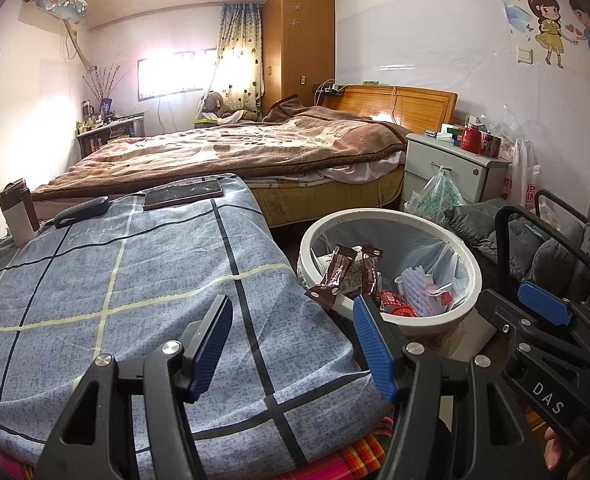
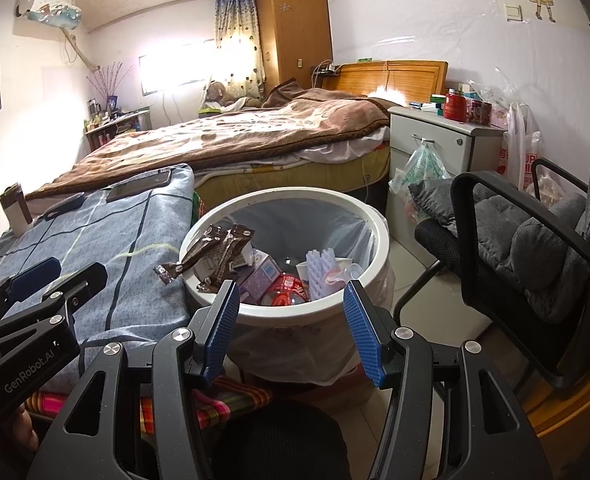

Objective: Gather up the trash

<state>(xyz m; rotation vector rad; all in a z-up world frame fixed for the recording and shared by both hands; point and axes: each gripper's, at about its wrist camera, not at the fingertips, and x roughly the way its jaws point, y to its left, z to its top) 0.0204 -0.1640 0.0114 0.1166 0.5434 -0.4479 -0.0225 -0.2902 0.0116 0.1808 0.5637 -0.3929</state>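
Observation:
A white round trash bin [image 1: 471, 280] [image 2: 383, 248] with a clear liner stands on the floor beside a low surface under a blue checked cloth [image 1: 115, 280] [image 2: 107, 248]. Two brown sachet wrappers [image 1: 335, 276] [image 2: 207, 254] lean over the bin's near-left rim. Inside lie a red wrapper [image 2: 287, 294], a white ridged piece [image 2: 321, 270] and a small box. My left gripper [image 1: 293, 316] hangs open over the cloth's right edge, with nothing between its fingers. The right gripper [image 2: 293, 304] is open just short of the bin's near rim, also empty.
On the cloth's far end lie a phone [image 1: 183, 194], a dark remote [image 1: 81, 212] and a small carton [image 1: 17, 212]. A large bed with a brown blanket [image 1: 235, 144] fills the back. A white nightstand [image 1: 451, 168] and a grey cushioned chair [image 2: 527, 240] stand at the right.

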